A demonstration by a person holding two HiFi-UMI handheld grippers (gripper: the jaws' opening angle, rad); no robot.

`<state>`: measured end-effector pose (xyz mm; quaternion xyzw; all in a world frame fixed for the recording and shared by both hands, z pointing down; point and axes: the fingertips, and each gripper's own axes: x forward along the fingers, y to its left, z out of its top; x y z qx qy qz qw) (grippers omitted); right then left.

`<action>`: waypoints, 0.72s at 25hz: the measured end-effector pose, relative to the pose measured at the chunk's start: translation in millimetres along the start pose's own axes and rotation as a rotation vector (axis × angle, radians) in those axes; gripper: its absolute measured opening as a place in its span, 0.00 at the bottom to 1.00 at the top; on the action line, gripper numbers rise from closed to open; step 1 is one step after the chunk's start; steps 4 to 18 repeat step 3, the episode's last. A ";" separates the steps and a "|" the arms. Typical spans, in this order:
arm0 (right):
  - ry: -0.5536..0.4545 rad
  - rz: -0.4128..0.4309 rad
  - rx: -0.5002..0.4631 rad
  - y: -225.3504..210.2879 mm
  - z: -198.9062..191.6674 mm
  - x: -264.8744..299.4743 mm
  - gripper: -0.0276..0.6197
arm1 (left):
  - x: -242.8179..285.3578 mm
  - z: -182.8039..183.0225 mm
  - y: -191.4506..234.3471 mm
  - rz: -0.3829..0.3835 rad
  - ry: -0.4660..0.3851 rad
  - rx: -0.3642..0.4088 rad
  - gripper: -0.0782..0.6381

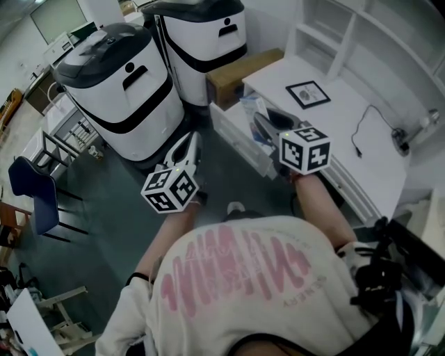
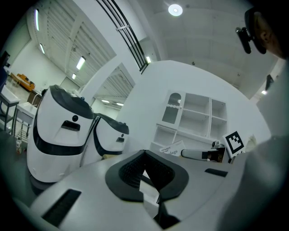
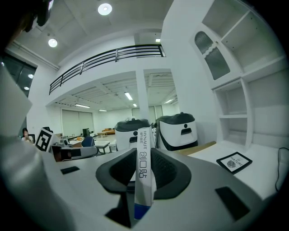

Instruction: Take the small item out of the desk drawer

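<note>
White machines (image 1: 118,90) near open drawer (image 1: 233,137); R gripper (image 3: 143,155) clamps small box (image 3: 142,180), L gripper (image 2: 145,158) closed.

Round ceiling lamps (image 3: 104,8) and long strip lights (image 2: 81,62) make the room bright. The white desk (image 1: 379,163) shines, while the floor (image 1: 118,208) looks dark. Both gripper views bend and go black at the corners. The close packet (image 3: 143,180) looks fuzzy.

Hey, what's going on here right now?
A person is working at a white desk with a gripper in each hand. The right gripper has its jaws clamped on a slim white-and-blue packet, held up clear of the open drawer. The left gripper is empty, jaws together.
</note>
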<state>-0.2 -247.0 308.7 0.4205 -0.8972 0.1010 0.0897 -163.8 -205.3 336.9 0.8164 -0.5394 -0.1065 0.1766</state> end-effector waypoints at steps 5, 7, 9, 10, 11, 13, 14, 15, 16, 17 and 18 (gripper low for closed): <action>0.002 -0.004 0.007 -2.4 -2.0 2.0 0.21 | 2.3 -2.9 0.8 -0.003 0.009 0.001 0.15; 0.002 -0.004 0.007 -2.4 -2.0 2.0 0.21 | 2.3 -2.9 0.8 -0.003 0.009 0.001 0.15; 0.002 -0.004 0.007 -2.4 -2.0 2.0 0.21 | 2.3 -2.9 0.8 -0.003 0.009 0.001 0.15; 0.002 -0.004 0.007 -2.4 -2.0 2.0 0.21 | 2.3 -2.9 0.8 -0.003 0.009 0.001 0.15; 0.002 -0.004 0.007 -2.4 -2.0 2.0 0.21 | 2.3 -2.9 0.8 -0.003 0.009 0.001 0.15; 0.002 -0.004 0.007 -2.4 -2.0 2.0 0.21 | 2.3 -2.9 0.8 -0.003 0.009 0.001 0.15; 0.002 -0.004 0.007 -2.4 -2.0 2.0 0.21 | 2.3 -2.9 0.8 -0.003 0.009 0.001 0.15; 0.002 -0.004 0.007 -2.4 -2.0 2.0 0.21 | 2.3 -2.9 0.8 -0.003 0.009 0.001 0.15; 0.002 -0.004 0.007 -2.4 -2.0 2.0 0.21 | 2.3 -2.9 0.8 -0.003 0.009 0.001 0.15; 0.002 -0.004 0.007 -2.4 -2.0 2.0 0.21 | 2.3 -2.9 0.8 -0.003 0.009 0.001 0.15; 0.002 -0.004 0.007 -2.4 -2.0 2.0 0.21 | 2.3 -2.9 0.8 -0.003 0.009 0.001 0.15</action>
